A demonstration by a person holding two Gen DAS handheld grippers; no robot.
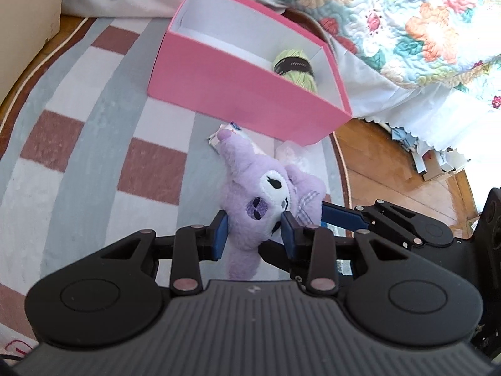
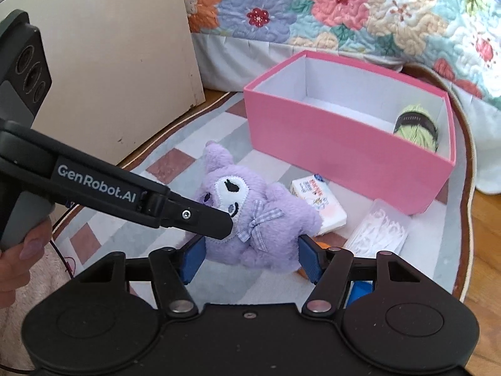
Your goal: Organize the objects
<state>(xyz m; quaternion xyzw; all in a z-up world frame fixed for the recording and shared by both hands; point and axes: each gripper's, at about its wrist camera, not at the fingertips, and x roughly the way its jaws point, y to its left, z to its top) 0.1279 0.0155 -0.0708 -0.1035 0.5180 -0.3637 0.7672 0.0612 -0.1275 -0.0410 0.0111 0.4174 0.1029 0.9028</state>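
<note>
1. A rug [image 1: 94,144] covers most of the floor, checked in pale grey, white and dull red-brown, with a dark brown border and a thin cream piping line along its curved edge.
2. Beyond the rug's edge lies a warm orange-brown wooden floor [image 1: 385,156].
3. A bed stands at the far side, draped in a quilted floral bedspread [image 2: 360,9] (pink, orange, lilac and cream flowers on pale blue), with a white bed skirt [image 1: 404,106] hanging below it.
4. A cream-painted cabinet [image 2: 119,62] stands at the rug's edge, its paint chipped near the lower corner.
5. Bright daylight falls across the bedspread and floor.
</note>
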